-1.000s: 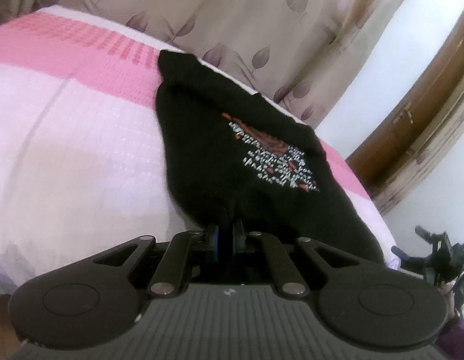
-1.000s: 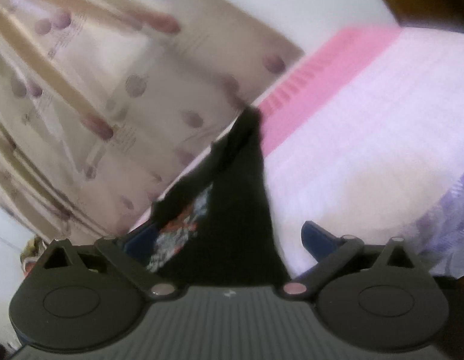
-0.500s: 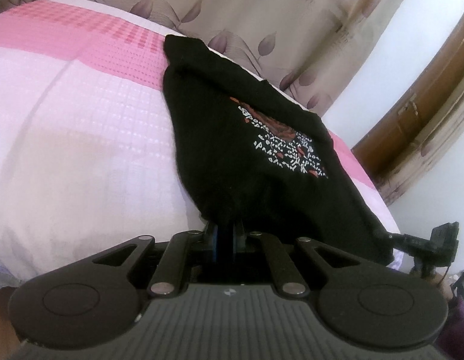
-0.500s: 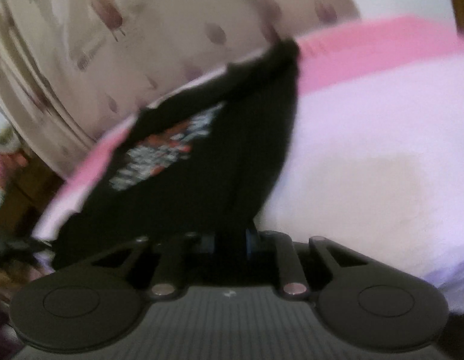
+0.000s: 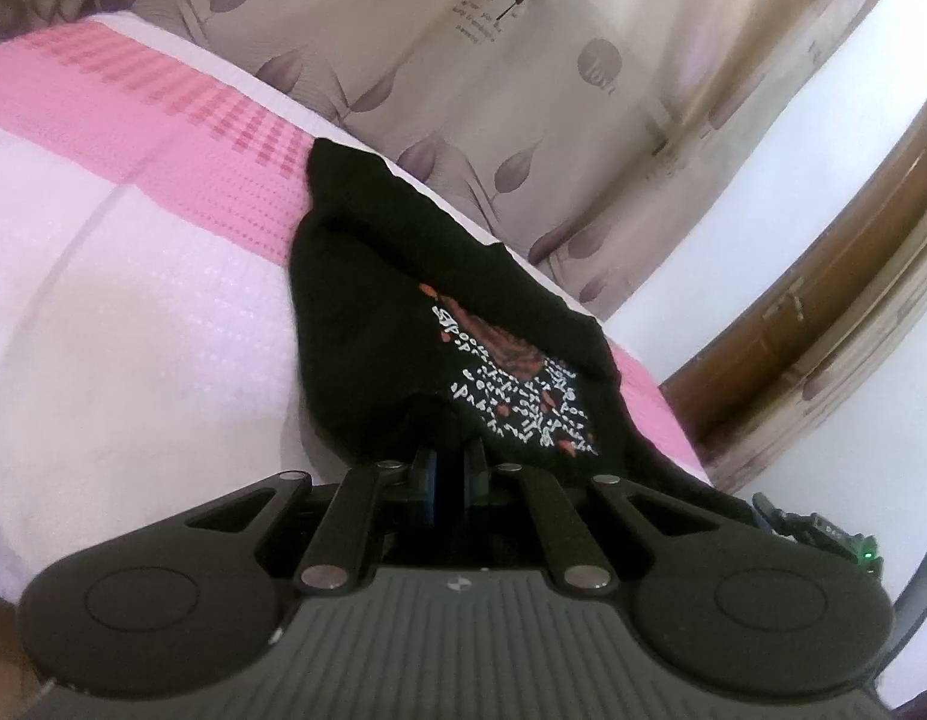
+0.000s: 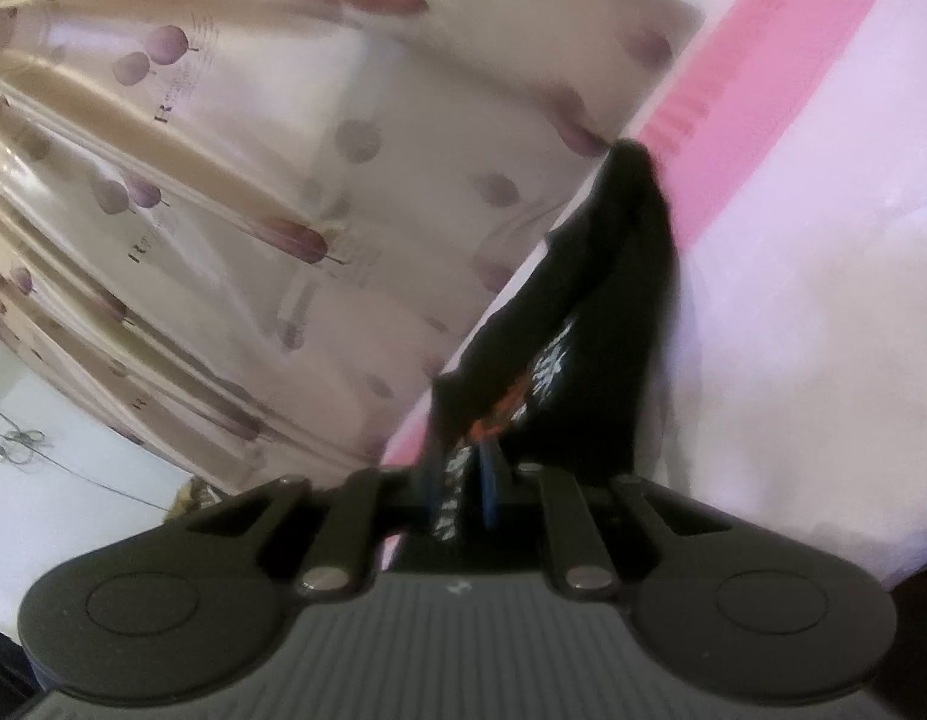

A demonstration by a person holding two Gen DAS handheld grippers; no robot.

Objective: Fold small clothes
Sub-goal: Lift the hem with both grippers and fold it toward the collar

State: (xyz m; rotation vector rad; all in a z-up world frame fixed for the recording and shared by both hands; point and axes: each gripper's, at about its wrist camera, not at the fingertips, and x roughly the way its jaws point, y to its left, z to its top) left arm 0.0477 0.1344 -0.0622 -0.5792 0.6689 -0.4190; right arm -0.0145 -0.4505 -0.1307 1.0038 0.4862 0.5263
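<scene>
A small black T-shirt (image 5: 373,324) with a red and white print lies on the pink and white bed (image 5: 133,330), its far end against the curtain. My left gripper (image 5: 448,468) is shut on the near hem of the shirt, and the cloth bunches up between its blue pads. In the right wrist view the same T-shirt (image 6: 613,330) stretches away from my right gripper (image 6: 463,468). Its jaws are closing, and the printed cloth is pinched between the pads and lifted off the bed (image 6: 823,300). This view is blurred.
A beige curtain (image 5: 523,90) with leaf motifs hangs right behind the bed's far edge. A wooden door frame (image 5: 823,330) and a white wall stand to the right. Part of the other hand-held device (image 5: 823,531) shows at the lower right.
My right gripper went from wide open to pinched on the shirt's edge and swung sideways with it. The left gripper kept its hold; the hem near it is now raised and bunched.
</scene>
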